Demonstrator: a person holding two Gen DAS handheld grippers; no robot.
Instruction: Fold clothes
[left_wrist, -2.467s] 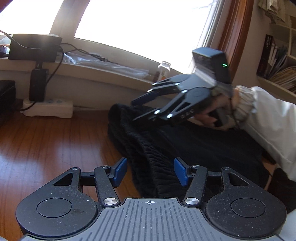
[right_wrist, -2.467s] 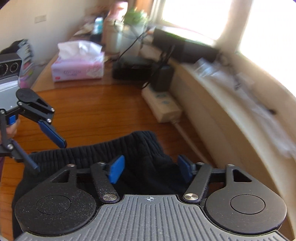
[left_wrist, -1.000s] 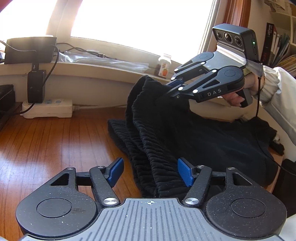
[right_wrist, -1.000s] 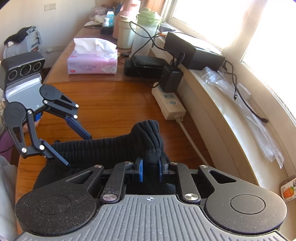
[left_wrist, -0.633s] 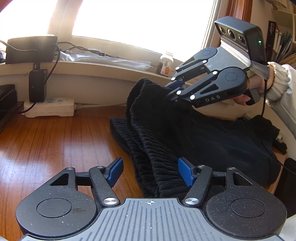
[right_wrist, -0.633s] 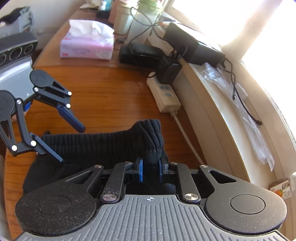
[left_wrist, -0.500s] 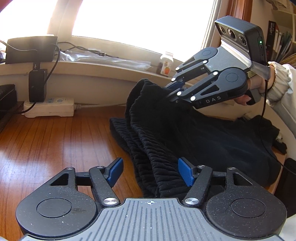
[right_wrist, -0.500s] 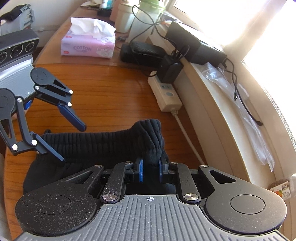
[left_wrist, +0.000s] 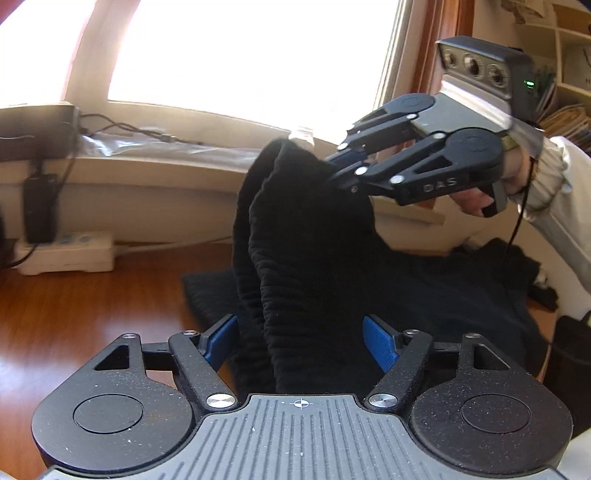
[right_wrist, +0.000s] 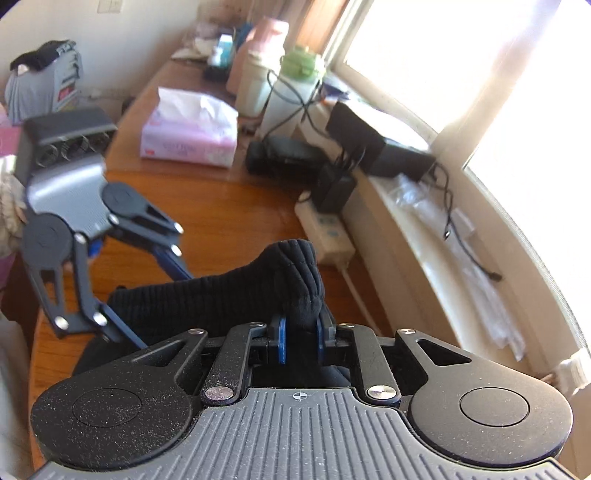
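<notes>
We cannot read the blurred label on the pink tissue box (right_wrist: 189, 129) near the desk's (right_wrist: 221, 206) far end. The black garment (left_wrist: 314, 240) hides the right hand-held gripper's (left_wrist: 341, 173) fingertips, and the window glare washes out a small bottle (left_wrist: 303, 134).

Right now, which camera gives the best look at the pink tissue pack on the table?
The right wrist view. The pink tissue pack sits in plain sight there, on the wooden table beyond the black garment, though slightly blurred. The left wrist view faces the window and does not show the pack at all.
</notes>
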